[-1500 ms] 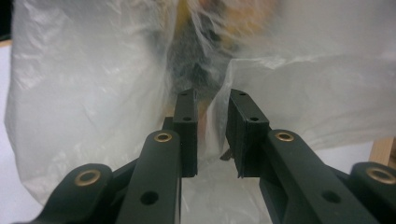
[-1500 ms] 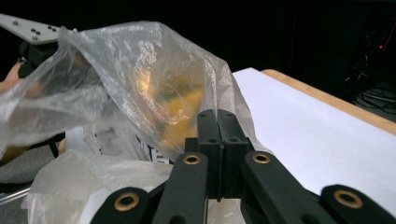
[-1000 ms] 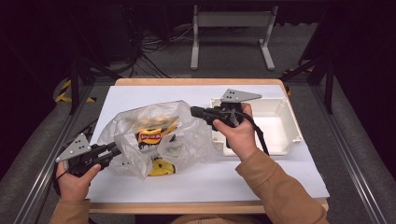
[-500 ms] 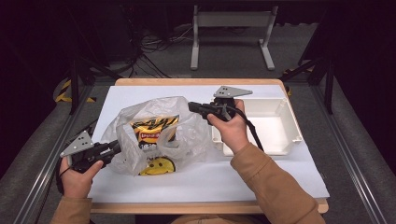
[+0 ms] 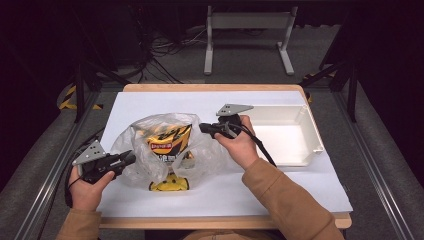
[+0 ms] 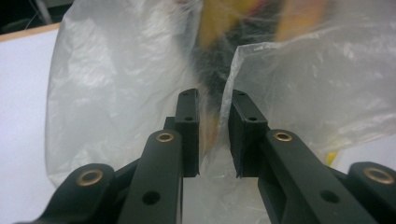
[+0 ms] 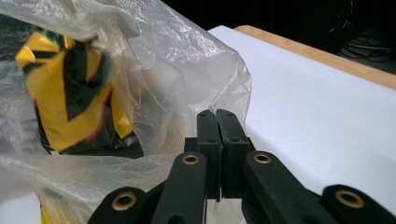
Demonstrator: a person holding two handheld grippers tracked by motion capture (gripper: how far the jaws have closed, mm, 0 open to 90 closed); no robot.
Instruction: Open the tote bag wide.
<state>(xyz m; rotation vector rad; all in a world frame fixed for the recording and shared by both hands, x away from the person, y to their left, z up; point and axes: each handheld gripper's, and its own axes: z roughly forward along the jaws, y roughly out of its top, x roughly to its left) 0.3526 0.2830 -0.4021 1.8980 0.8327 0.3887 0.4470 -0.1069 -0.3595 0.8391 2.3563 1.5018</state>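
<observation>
A: Since a second ago the right gripper (image 5: 206, 128) has dropped lower and slid a little toward the person, and the clear plastic bag (image 5: 165, 150) has slumped with it; its top now sits nearer the table. The left gripper (image 5: 127, 158) has hardly shifted.

B: What does the right one hold?

A: Its jaws are pressed together, pad against pad in the right gripper view, with the bag's thin film (image 7: 140, 154) pinched at their root. It grips the bag's right edge, seen from the high view.

B: And the left?

A: The left gripper's jaws (image 6: 215, 135) stand a narrow gap apart. Bag film runs into that gap, and a fold of it lies between the pads. Whether the pads truly press on it I cannot tell.

B: Where is the bag itself?

A: On the white sheet (image 5: 280, 185) covering the table, left of centre, between the two grippers. Inside it stands a yellow-and-black snack packet (image 5: 169, 142), tilted, with another yellow item (image 5: 170, 185) at the bag's near bottom edge.

B: Anything else close by?

A: A white tray (image 5: 312, 135) lies to the right, just behind the right hand (image 5: 242, 150), apart from the bag.
</observation>
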